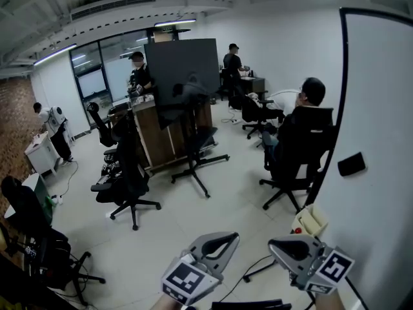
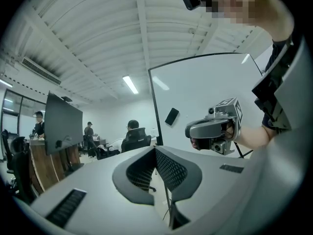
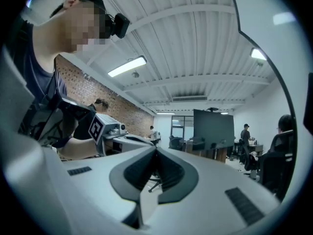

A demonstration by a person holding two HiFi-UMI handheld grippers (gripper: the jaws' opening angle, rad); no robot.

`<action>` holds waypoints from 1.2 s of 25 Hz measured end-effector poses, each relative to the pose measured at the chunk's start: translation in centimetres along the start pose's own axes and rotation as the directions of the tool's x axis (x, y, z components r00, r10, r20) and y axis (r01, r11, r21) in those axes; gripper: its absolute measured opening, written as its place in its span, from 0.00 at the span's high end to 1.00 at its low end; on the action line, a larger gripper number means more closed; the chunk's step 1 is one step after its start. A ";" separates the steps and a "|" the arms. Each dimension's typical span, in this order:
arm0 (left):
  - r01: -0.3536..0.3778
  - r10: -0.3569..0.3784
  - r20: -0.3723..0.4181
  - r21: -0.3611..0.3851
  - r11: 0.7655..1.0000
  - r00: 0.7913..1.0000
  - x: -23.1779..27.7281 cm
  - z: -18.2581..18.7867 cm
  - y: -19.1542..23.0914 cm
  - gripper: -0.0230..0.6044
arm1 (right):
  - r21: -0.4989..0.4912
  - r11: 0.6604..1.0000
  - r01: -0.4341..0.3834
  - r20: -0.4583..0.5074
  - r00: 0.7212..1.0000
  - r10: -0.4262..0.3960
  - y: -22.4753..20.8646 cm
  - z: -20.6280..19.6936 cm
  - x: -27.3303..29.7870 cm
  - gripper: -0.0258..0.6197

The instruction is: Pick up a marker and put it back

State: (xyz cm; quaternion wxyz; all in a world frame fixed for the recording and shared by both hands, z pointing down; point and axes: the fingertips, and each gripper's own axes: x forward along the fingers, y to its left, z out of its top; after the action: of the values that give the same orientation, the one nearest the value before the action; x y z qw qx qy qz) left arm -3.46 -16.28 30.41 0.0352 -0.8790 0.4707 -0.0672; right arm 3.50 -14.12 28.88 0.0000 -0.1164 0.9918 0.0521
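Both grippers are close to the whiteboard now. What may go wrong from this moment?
1. The left gripper and the right gripper are both shut and empty; if the fingers do not open first, they may knock a marker instead of gripping it.
2. No marker shows in any view, so it must first be found along the whiteboard.
3. A cable lies on the floor just ahead; a step might catch it.

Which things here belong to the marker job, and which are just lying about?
Job: left gripper, shut and empty; right gripper, shut and empty; whiteboard, probably. No marker shows.
Lying about: empty office chair, dark screen, wooden counter, black block on the whiteboard.
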 end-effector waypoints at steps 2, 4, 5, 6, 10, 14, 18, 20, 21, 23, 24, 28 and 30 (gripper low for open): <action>0.011 -0.011 0.000 0.012 1.000 1.000 1.0 -0.2 0.4 0.96 | -0.006 1.000 0.009 0.001 1.000 -0.009 -0.9 -0.3 0.0 0.94; 0.025 -0.025 0.005 0.017 1.000 1.000 1.8 -0.4 0.8 0.96 | -0.004 1.000 0.024 0.000 1.000 -0.024 -1.7 -0.5 0.1 0.94; 0.032 -0.032 0.012 0.013 0.999 0.999 2.3 -0.4 1.1 0.96 | -0.008 0.999 0.032 0.001 0.999 -0.032 -2.2 -0.7 0.2 0.94; 0.039 -0.039 0.023 0.006 0.999 0.999 2.8 -0.5 1.5 0.96 | -0.016 0.999 0.042 -0.001 0.999 -0.042 -2.7 -0.9 0.4 0.94; 0.076 -0.075 0.051 -0.005 0.997 0.996 4.8 -1.1 4.3 0.96 | -0.042 0.996 0.081 -0.035 0.996 -0.083 -4.9 -2.4 2.4 0.94; 0.156 -0.155 0.045 -0.011 0.988 0.987 6.9 -2.0 7.1 0.96 | -0.027 0.988 0.152 -0.064 0.986 -0.153 -7.4 -2.8 4.7 0.94; 0.238 -0.237 0.039 -0.035 0.971 0.971 10.1 -3.2 10.4 0.96 | -0.013 0.971 0.239 -0.098 0.966 -0.239 -10.6 -4.3 6.8 0.94; 0.288 -0.286 0.038 -0.039 0.957 0.957 12.4 -3.8 11.6 0.96 | -0.017 0.957 0.288 -0.114 0.951 -0.288 -12.4 -5.1 7.4 0.94; 0.315 -0.313 0.040 -0.041 0.948 0.949 13.5 -4.0 12.2 0.96 | -0.018 0.949 0.314 -0.120 0.942 -0.314 -13.3 -5.4 7.7 0.94; 0.371 -0.369 0.046 -0.046 0.928 0.928 15.1 -4.3 13.3 0.96 | -0.010 0.928 0.373 -0.134 0.919 -0.371 -14.9 -5.9 8.4 0.94; 0.399 -0.397 0.049 -0.049 0.916 0.917 15.7 -4.4 13.8 0.96 | -0.005 0.914 0.405 -0.143 0.905 -0.402 -15.6 -6.1 8.7 0.94; 0.491 -0.488 0.054 -0.061 0.869 0.871 17.9 -5.5 15.3 0.96 | -0.015 0.851 0.525 -0.177 0.836 -0.519 -18.3 -7.2 8.7 0.94; 0.521 -0.518 0.055 -0.068 0.851 0.853 18.9 -6.0 15.9 0.96 | -0.025 0.815 0.579 -0.193 0.797 -0.572 -19.6 -7.8 8.0 0.94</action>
State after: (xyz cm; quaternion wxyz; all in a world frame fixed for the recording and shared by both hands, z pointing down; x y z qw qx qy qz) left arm -7.06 -40.80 35.99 -0.0115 -0.9752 0.2173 -0.0403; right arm 0.31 -35.72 34.47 -0.0775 -0.4165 0.9056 0.0206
